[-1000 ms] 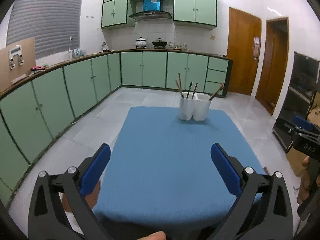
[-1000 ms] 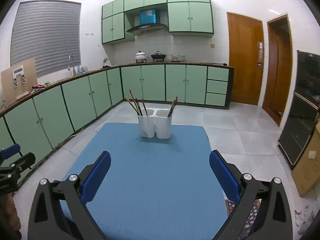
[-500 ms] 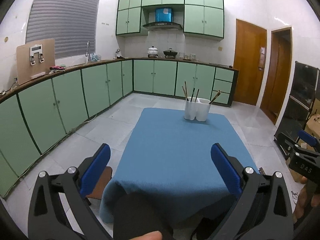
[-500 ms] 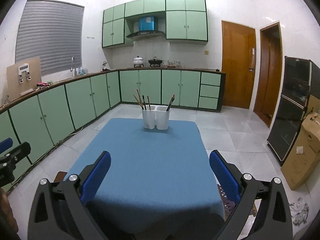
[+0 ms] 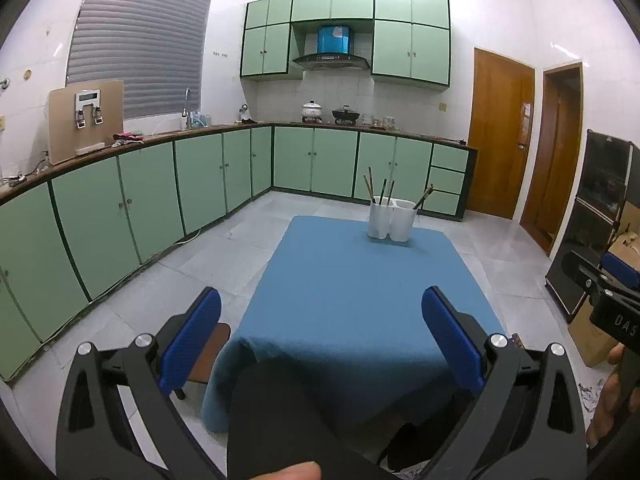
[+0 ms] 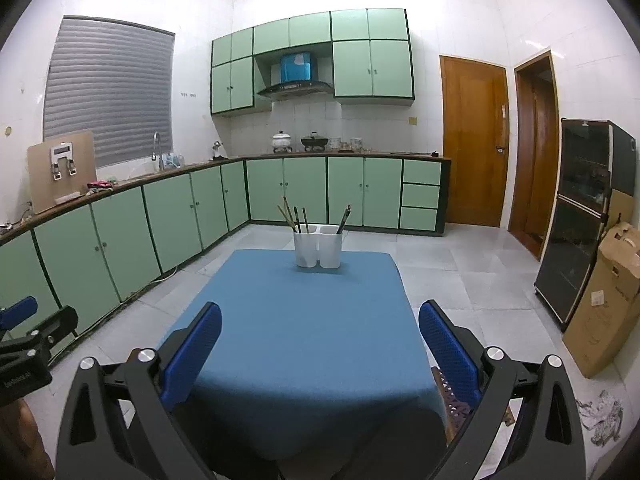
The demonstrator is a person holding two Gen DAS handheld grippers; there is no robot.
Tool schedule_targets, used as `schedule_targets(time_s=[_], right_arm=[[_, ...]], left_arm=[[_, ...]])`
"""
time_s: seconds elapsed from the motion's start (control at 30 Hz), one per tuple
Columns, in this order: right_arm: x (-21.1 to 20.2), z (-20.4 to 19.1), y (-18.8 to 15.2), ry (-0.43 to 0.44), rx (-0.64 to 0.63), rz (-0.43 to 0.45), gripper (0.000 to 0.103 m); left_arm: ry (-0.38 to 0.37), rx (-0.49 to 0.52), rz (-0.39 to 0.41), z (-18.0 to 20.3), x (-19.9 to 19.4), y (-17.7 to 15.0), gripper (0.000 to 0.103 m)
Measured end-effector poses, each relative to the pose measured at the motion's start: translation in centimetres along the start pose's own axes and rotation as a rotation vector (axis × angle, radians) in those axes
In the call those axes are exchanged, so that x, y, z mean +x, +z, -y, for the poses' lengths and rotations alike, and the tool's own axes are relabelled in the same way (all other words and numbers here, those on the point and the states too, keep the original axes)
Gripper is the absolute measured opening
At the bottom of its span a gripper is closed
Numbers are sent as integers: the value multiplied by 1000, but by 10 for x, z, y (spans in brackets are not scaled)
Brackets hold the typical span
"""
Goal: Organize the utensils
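The left gripper (image 5: 321, 328) was held with blue pads spread wide and nothing between them, raised before the near edge of the blue-clothed table (image 5: 360, 300); the right gripper (image 6: 320, 340) was likewise wide and empty. The white two-cup utensil holder (image 6: 319, 251) was seen at the table's far end, well apart from both grippers. Several sticks (image 6: 294, 218) stood in its left cup and fewer in the right cup (image 6: 331, 250).

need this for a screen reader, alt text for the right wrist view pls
The open right tool hovers empty near a blue-clothed table; at its far end stands a white two-compartment holder with utensils. Green cabinets line the kitchen behind.
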State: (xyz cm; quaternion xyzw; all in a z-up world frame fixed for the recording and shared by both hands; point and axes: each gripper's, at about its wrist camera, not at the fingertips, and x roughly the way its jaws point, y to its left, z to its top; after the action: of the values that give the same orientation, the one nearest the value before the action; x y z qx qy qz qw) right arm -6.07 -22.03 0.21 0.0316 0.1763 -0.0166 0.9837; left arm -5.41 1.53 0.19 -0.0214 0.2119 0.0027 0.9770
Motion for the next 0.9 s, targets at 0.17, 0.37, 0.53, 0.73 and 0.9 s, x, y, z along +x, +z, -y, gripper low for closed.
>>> schedule_targets(time_s=[0.17,0.37,0.53,0.73,0.9], right_arm=[[-6,-1,-4,11,6,5,97],[-7,0,-9,12,8,-2,97],[-8,-1,-10,11,11,-1,97],[-8,-2,-9,7,16,1,97],[-10,-5,-10,7,13,3,97]], left_arm=[[23,1,26,1,-13,2,97],[36,-3,49,4,-25,1,97],[33,1,51,5,-27,1,97],[26,-9,37,3,-26,3,97],[21,-9,41,3,-27,4,98]])
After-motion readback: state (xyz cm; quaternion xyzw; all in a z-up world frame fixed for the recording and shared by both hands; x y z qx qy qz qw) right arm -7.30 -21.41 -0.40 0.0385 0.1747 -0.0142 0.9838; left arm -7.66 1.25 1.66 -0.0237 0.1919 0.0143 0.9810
